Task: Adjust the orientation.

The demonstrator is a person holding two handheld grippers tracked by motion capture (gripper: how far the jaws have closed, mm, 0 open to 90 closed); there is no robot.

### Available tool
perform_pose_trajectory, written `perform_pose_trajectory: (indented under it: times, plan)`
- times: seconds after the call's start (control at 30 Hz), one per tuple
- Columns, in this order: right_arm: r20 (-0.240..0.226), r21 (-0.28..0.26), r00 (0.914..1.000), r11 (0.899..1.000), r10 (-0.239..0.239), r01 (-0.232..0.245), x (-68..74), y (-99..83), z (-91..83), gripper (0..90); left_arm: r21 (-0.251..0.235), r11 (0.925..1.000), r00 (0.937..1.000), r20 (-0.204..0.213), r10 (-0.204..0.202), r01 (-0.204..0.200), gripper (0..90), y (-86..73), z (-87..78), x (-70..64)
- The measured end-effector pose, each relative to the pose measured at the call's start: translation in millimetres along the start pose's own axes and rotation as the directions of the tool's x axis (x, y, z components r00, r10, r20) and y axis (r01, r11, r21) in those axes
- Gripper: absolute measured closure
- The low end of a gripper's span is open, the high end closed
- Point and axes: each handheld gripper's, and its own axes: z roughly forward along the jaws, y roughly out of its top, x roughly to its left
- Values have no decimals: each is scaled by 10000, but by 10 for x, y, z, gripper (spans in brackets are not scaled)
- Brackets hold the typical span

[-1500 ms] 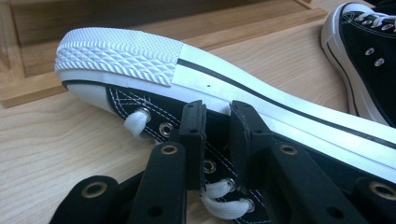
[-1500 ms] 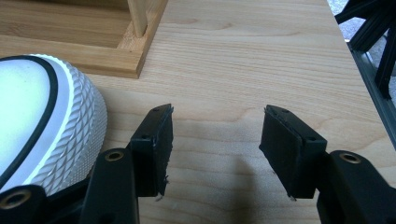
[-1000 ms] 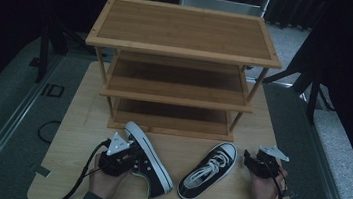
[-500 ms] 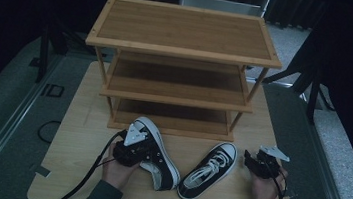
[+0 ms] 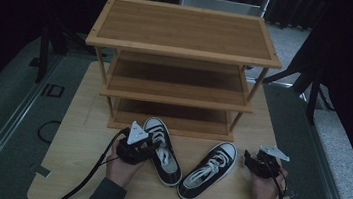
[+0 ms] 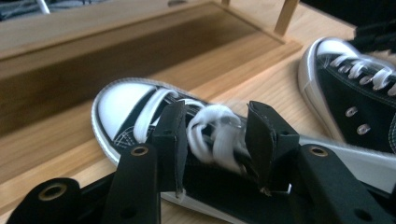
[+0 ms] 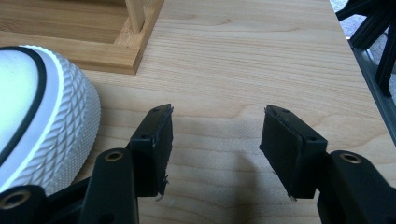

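Note:
Two black canvas sneakers with white toe caps and laces lie on the wooden table in front of a shoe rack. The left sneaker (image 5: 163, 153) stands upright with its toe toward the rack. My left gripper (image 5: 151, 149) is shut on it, and in the left gripper view the jaws of that gripper (image 6: 217, 140) pinch its laced upper (image 6: 210, 128). The right sneaker (image 5: 209, 169) lies loose beside it, also seen at the edge of the left gripper view (image 6: 355, 93). My right gripper (image 5: 250, 162) rests open over bare table (image 7: 215, 140), just right of that sneaker's toe cap (image 7: 42, 107).
A three-tier bamboo shoe rack (image 5: 180, 52) stands at the back of the table (image 5: 85, 134), and its bottom shelf (image 6: 116, 51) lies just beyond the held sneaker. A corner of its base (image 7: 126, 51) is close to my right gripper. Cables trail off the near edge.
My left gripper moved right and forward with the sneaker. The shoe went from tipped with its sole showing to upright on the table. The right gripper stayed put.

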Motion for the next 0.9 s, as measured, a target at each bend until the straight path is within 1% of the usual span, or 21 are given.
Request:
perform_pose_trajectory:
  times: [0.03,0.07,0.17,0.33,0.43,0.5,0.53,0.57,0.6,0.7,0.8,0.87,0.9]
  plan:
    - [0,0,10000,10000,0,0,0,0,0,430,-65,10000,10000,-94,13,-13,590,5,-20,-1]
    - [3,-14,10000,10000,-10,10,0,1,-3,430,-106,9999,10000,-93,-35,34,580,9,-36,1]
    - [20,-16,10000,10000,-11,11,-2,1,-5,430,-81,9999,9996,-285,-71,69,570,15,-75,12]
    - [8,-18,10000,10000,-25,25,0,2,-4,430,-73,9999,9990,-408,-153,150,553,21,-134,5]
    - [4,-10,10000,10000,-21,21,-2,2,-3,429,-46,9998,9993,-328,-194,193,542,11,-142,-31]
    - [3,-10,10000,10000,-24,24,-2,2,-3,429,-11,9998,9997,-144,-222,221,538,0,-128,-56]
    - [3,-10,10000,10000,-24,24,-2,2,-3,429,-11,9998,9997,-144,-222,221,535,0,-128,-56]
    - [-3,-10,10000,10000,-24,24,-3,3,-3,428,49,9997,9996,-119,-256,257,528,-8,-108,-72]
    - [0,-20,10000,10000,-20,20,-4,3,-5,428,173,9991,9993,-1,-377,377,524,-16,-76,-82]
    - [-5,-4,10000,10000,-27,27,-4,2,-2,428,399,9978,9986,41,-534,532,509,-37,-18,-108]
    - [-8,-4,10000,10000,-36,36,-3,3,-3,427,759,9956,9984,57,-562,556,508,-64,32,-138]
    - [0,-8,10000,10000,-28,28,-7,3,-4,427,952,9937,9979,211,-613,590,542,-77,49,-151]
    - [9,-15,10000,10000,-24,24,-9,3,-4,426,1012,9934,9981,233,-572,546,582,-81,52,-158]
